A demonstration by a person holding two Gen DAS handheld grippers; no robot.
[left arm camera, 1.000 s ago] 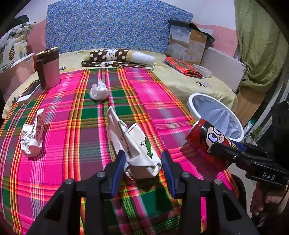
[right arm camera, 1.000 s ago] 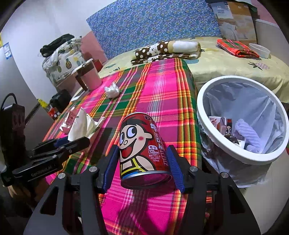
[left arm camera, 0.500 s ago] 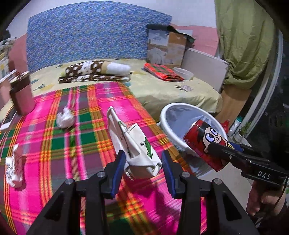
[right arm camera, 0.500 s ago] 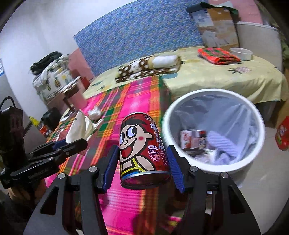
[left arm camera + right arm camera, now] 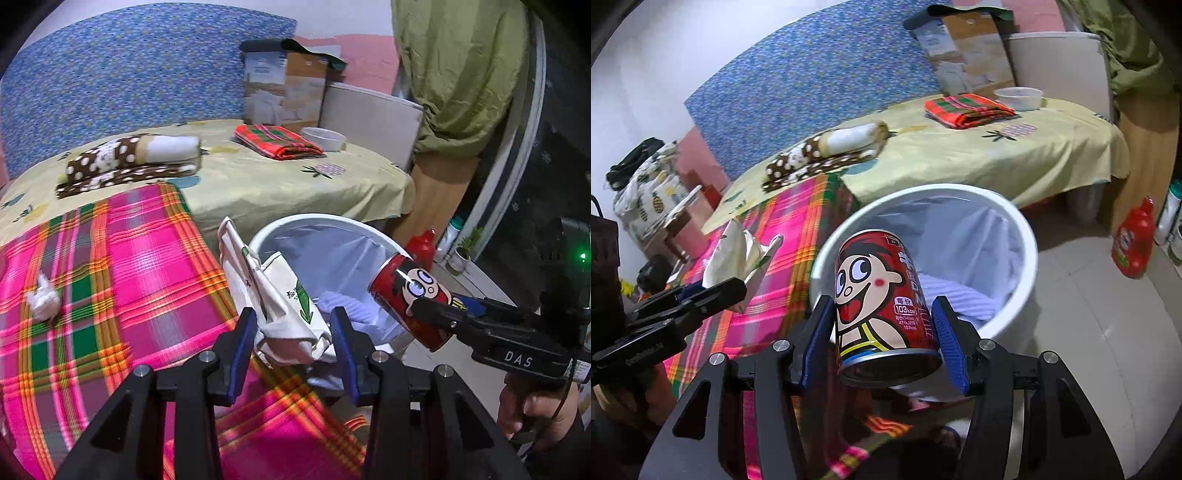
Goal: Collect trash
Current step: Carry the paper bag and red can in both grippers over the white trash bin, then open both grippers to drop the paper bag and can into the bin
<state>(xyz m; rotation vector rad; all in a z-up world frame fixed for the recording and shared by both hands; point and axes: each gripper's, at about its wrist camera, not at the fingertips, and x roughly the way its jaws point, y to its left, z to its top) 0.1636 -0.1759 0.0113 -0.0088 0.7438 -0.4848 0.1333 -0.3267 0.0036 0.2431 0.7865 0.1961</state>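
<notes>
The left tool (image 5: 293, 343) grips a crumpled white carton (image 5: 280, 302) between its pads, at the bin's (image 5: 306, 223) near rim. The right tool (image 5: 884, 338) clamps a red can (image 5: 882, 295), with the bin (image 5: 1030, 258) just beyond it. Left of the left tool, a tissue (image 5: 42, 301) lies on the plaid blanket (image 5: 122, 266).

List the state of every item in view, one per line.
Left gripper: shut on crumpled paper bag.
Right gripper: shut on red drink can, upright.
Trash bin: open, lined, partly filled.
Crumpled tissue: lying on plaid blanket.
White bowl: upright.
</notes>
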